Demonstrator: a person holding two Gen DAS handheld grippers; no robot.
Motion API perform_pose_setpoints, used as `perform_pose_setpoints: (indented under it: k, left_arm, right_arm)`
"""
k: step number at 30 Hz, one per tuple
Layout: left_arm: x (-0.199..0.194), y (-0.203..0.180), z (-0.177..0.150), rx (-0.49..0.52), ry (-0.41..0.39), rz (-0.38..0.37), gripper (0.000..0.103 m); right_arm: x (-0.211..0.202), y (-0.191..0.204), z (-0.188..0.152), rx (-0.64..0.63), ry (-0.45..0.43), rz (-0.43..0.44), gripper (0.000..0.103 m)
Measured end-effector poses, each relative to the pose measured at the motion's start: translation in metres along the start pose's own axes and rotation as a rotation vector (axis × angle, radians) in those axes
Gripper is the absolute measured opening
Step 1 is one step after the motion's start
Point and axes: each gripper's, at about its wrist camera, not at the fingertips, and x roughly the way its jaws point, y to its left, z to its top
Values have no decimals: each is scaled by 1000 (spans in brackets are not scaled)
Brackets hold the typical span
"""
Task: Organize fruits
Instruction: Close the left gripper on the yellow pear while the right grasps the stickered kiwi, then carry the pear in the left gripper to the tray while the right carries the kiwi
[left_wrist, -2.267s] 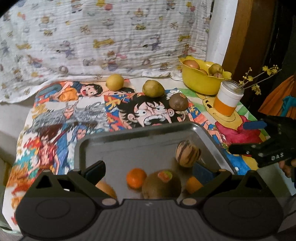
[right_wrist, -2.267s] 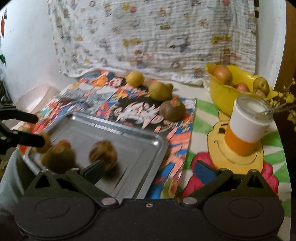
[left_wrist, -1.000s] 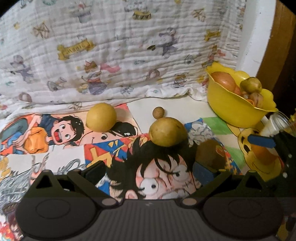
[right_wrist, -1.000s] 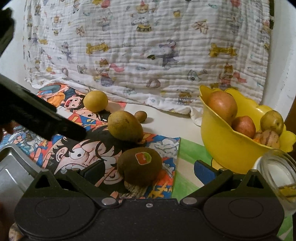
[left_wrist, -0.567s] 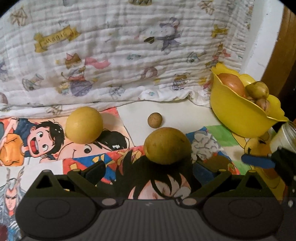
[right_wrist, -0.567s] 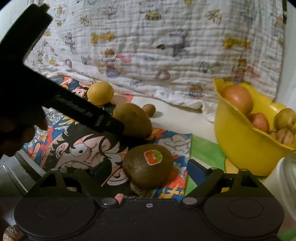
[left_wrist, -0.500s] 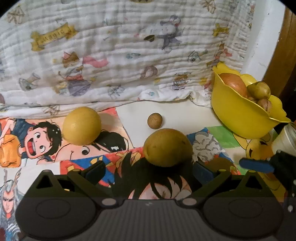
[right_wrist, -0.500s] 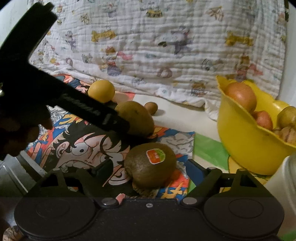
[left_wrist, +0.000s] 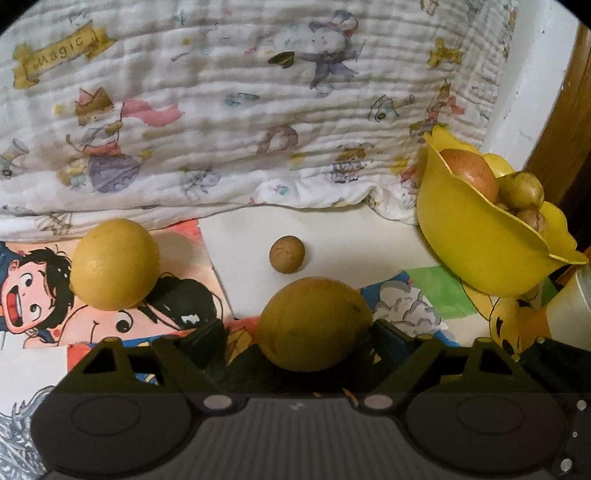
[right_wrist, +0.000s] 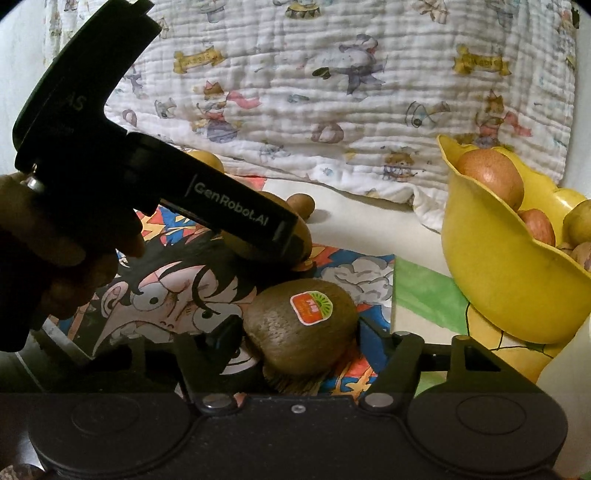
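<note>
left gripper (left_wrist: 299, 345) – jaws just closing, right pad touching the yellow-green fruit (left_wrist: 314, 323), left pad apart | right gripper (right_wrist: 297, 341) – I've the kiwi (right_wrist: 301, 325) dead centre, jaws closing, both pads at its flanks, grip unconfirmed

2 close, downward-tilted wrist views, both toward the yellow bowl (left_wrist: 476, 243) and blanket (right_wrist: 332, 92).

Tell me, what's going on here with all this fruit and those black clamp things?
A person is sorting fruit with a two-finger gripper in each hand. The left gripper has just been closing around a yellowish-green fruit on the cartoon-print cloth. The right gripper has just been closing around a kiwi with a sticker. Neither fruit is lifted yet. A yellow bowl with more fruit stands to the right.
</note>
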Motion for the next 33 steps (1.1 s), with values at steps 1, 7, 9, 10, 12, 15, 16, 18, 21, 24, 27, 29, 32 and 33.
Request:
perform_pose_setpoints:
  k: [1,7,9,10,12,15,16,18,21,24,27,29,32,33]
  left_arm:
    - [1,1,0,-1,2,-10,85]
    - [0,-1,0,13,-9,-37,73]
    - [0,-1,0,13,-5,-55,66]
    - [0,-2,0,11,-1,-61,65]
    - [0,-3,-1,18,-1,-55,65]
    - [-1,-4,0,12,10,-55,64]
    - [-1,-3,1,4,16,-56,64]
    - [-3,-2,2,-26,29,-54,64]
    - [-8,1,2,-54,36,-49,63]
    - [-14,5,1,-86,49,-55,63]
    - [-20,8,0,-115,61,-59,62]
    - [-26,7,-1,-115,60,-58,62]
    - [-35,6,-1,-110,54,-54,62]
    - [-39,6,-1,-113,53,-57,62]
  right_arm:
    - [0,0,0,1,-1,-2,67]
    - [0,0,-1,1,-6,-3,67]
    - [0,0,-1,1,-7,-3,66]
    - [0,0,-1,1,-7,-4,66]
    - [0,0,-1,6,-8,-4,66]
    - [-2,0,-2,15,-10,-6,65]
    - [-2,0,-2,18,-11,-4,65]
    - [-3,0,-3,25,-15,-1,65]
    - [-6,1,-5,36,-24,4,65]
    - [-10,2,-7,48,-35,13,65]
    - [-14,2,-9,64,-49,25,65]
    - [-17,3,-11,73,-56,32,65]
    - [-23,3,-14,89,-67,46,65]
    - [-26,3,-15,95,-71,50,65]
